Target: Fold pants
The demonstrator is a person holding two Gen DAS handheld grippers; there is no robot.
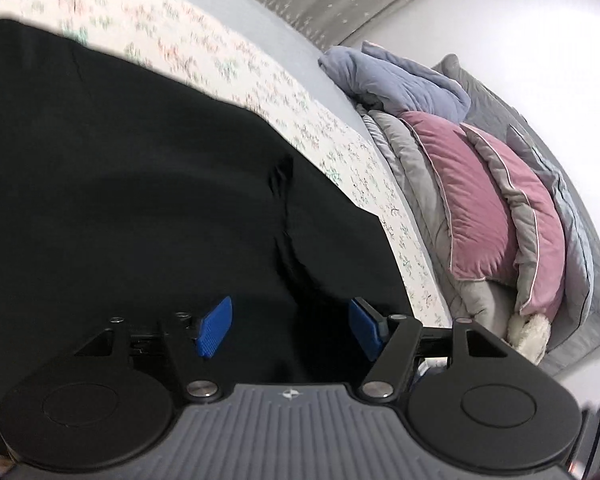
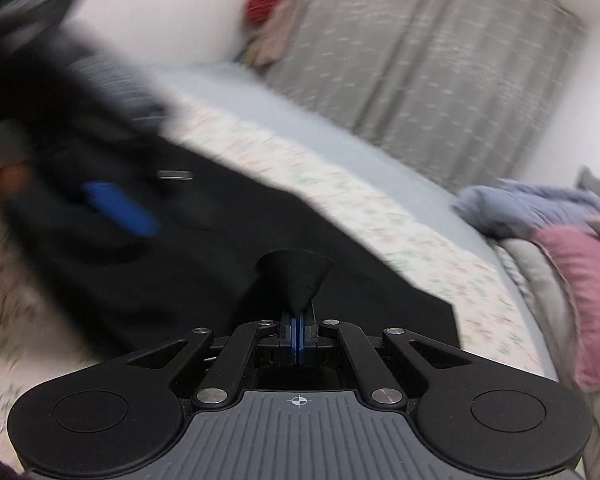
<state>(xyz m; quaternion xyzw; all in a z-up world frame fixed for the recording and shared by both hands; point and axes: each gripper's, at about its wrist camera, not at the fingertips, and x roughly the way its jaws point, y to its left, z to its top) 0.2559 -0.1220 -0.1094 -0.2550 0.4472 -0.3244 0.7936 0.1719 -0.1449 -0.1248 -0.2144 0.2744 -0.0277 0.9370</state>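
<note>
Our right gripper is clenched on a pinch of the black pants; a small cone of the cloth stands up just beyond its blue pads, which press together with only fabric between them. Our left gripper is released, its blue pads spread wide with the dark pants lying under and ahead of them, nothing between the jaws. In the right wrist view that left gripper shows only as a blur to the left of our right fingers, over the same cloth. The pants lie spread on the flowered sheet of the bed, with a crease running away from between the left fingers toward the far edge. Beyond and to the right of the fingers sits a heap of bedding with a pink pillow. We judge the folding to be partway at most: the cloth looks broad and mostly flat, one edge is gripped, and a fold remains to be carried over and smoothed.
</note>
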